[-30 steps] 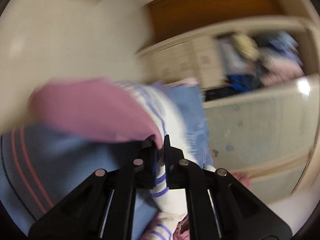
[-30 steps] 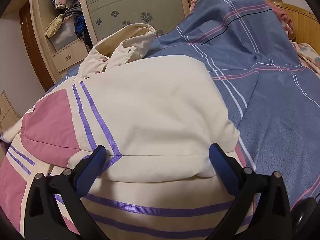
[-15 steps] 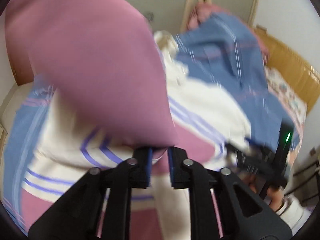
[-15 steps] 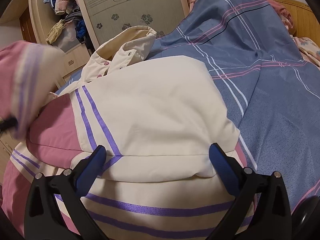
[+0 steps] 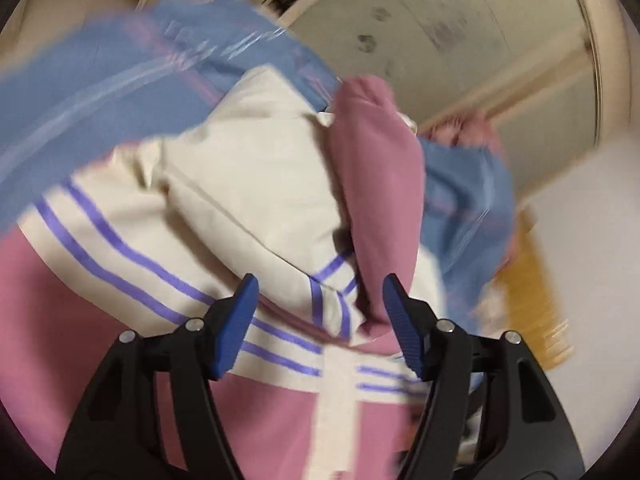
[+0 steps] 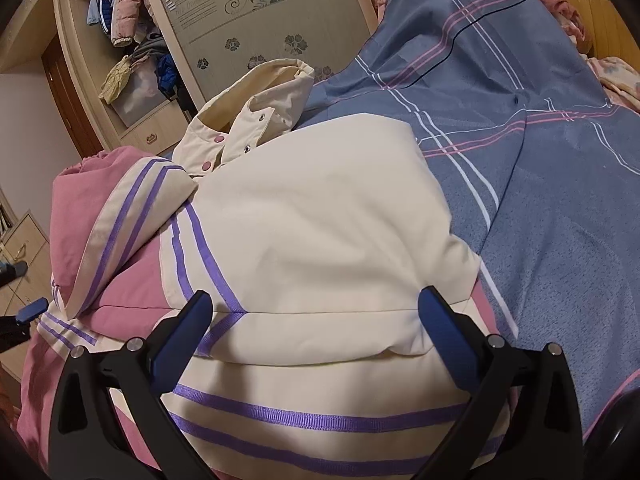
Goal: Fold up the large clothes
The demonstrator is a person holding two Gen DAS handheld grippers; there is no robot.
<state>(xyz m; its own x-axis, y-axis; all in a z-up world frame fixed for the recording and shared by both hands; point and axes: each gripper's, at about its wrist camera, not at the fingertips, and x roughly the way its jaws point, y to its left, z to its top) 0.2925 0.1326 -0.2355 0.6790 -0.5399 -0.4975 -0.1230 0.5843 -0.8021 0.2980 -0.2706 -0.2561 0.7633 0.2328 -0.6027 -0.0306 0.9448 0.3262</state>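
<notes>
Left wrist view was smeared by motion, yet it showed your left gripper (image 5: 318,304) with its blue pads apart; the jaws had just been opening, and the pink sleeve (image 5: 378,196) of the jacket (image 5: 248,184) lay loose between them, pressed by neither pad. That sleeve was draped across the cream body of the jacket, its cuff end reaching toward the hood side. From the right wrist view, the cream, pink and purple-striped jacket (image 6: 320,232) lay spread on the blue plaid bedspread (image 6: 540,152), its hood (image 6: 256,112) with pink snaps pointing toward the wardrobe (image 6: 224,20). The folded sleeve (image 6: 116,216) rested on the jacket's left part there. Your right gripper (image 6: 316,320) stood just over the near cream panel with its jaws wide apart, gripping nothing. At the left edge of that view a blue pad of your left gripper (image 6: 34,308) was just visible beside the jacket's hem.
</notes>
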